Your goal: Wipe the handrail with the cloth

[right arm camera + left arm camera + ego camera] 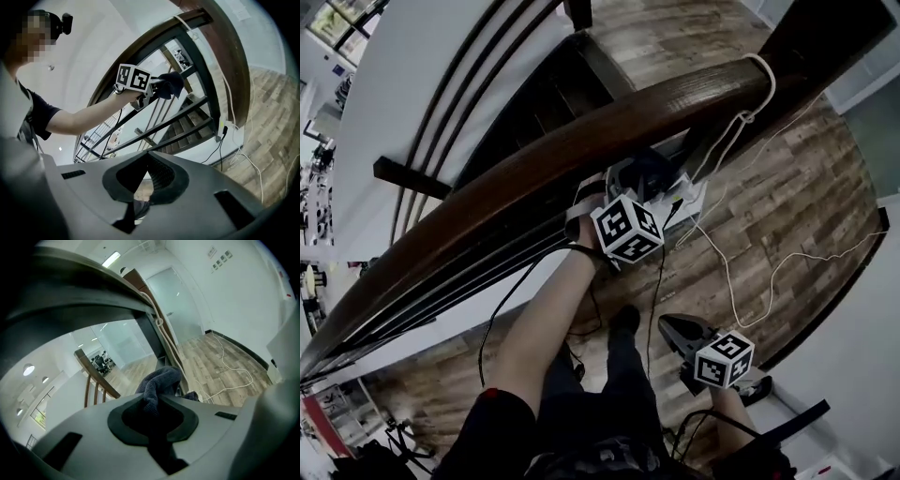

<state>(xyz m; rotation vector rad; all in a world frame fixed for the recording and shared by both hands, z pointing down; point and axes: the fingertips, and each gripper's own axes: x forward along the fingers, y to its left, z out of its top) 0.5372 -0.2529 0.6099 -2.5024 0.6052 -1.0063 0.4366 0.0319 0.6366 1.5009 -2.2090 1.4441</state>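
The dark wooden handrail (534,159) curves from lower left to upper right in the head view. My left gripper (639,187), under its marker cube, is shut on a bunched dark blue-grey cloth (645,172) just below the rail's near edge. In the left gripper view the cloth (161,380) sticks out between the jaws, a little below the rail's underside (84,291) and apart from it. My right gripper (668,325) hangs lower and nearer to me, over the floor. Its jaws (147,158) are shut with nothing between them. The right gripper view also catches the left gripper (157,90) holding the cloth (171,83).
Black metal bars (187,110) run under the rail, with stairs behind them. A white cord (759,89) is tied round the rail near the dark post (825,33). White cable (750,281) trails over the wood floor beside a power strip (689,199). My shoe (624,319) is below.
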